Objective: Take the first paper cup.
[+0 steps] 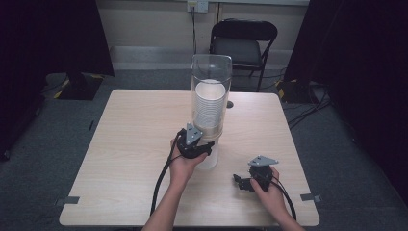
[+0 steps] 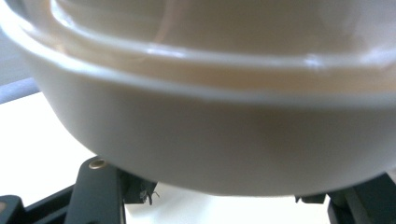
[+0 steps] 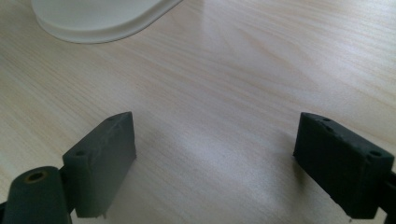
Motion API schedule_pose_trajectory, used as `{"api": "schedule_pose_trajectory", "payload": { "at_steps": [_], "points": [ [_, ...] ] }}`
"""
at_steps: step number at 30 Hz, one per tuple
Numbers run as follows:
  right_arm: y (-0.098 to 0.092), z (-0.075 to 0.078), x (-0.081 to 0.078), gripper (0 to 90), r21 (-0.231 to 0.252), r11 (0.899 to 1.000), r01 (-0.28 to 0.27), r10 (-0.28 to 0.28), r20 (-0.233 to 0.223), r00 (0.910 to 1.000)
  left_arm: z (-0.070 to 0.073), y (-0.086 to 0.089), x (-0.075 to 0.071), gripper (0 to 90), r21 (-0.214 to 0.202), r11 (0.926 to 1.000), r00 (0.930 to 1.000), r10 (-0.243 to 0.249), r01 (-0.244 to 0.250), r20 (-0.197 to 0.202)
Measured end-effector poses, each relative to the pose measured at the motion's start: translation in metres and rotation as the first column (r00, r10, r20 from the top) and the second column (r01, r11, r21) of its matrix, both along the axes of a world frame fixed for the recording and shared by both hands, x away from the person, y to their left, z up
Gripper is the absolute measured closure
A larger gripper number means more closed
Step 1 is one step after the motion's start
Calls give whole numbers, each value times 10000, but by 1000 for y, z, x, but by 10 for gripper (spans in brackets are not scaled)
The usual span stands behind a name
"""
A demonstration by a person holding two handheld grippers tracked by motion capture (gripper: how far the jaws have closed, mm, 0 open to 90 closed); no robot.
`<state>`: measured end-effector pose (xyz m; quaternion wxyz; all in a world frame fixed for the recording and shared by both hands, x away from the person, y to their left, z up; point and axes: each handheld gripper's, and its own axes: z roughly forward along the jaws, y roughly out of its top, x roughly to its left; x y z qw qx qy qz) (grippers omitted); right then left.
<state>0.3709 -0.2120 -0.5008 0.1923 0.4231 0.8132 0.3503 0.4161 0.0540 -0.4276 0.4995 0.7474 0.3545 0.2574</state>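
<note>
On the pale wooden desk [image 1: 120,159], a tall clear plastic tube dispenser [image 1: 211,79] is seen standing near the middle, with a stack of white paper cups [image 1: 210,110] held inside it. The lowest white paper cup [image 1: 210,156] protrudes from the bottom of the tube, just above the desk. The left hand-held gripper [image 1: 204,149] is set against this cup, and its jaws are seen pinching the cup's side wall; in the left gripper view the cream wall of the cup [image 2: 219,140] is pressed close between the black jaws.

The cup is judged to be very light, thin-walled and easily crushed, with a smooth, somewhat slippery surface. A gentle hold low on the wall, below the rolled rim, is judged best, with a straight downward pull.

To the right, the right hand-held gripper [image 1: 243,183] is held low over bare desk, its jaws spread wide with nothing between them [image 3: 215,158].

No brand, label or legible writing is seen on the cups or the tube.
</note>
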Motion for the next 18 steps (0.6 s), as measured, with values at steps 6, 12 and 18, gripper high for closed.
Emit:
{"api": "schedule_pose_trajectory", "payload": {
  "at_steps": [6, 12, 18],
  "points": [
    [0, 0, 0, 122, 4, 10000, 3, -3, 0, 10000, -2, -2, -1, 369, 74, 9998, 9998, 164, -163, -66],
    [0, 0, 0, 122, 3, 10000, 2, -2, -1, 10000, -5, -3, -1, 369, -16, 9998, 9997, 215, -215, 91],
    [0, 0, 0, 122, 4, 10000, 6, -6, -4, 10000, -7, -4, -3, 370, -58, 9993, 9992, 366, -365, 162]
  ]
}}
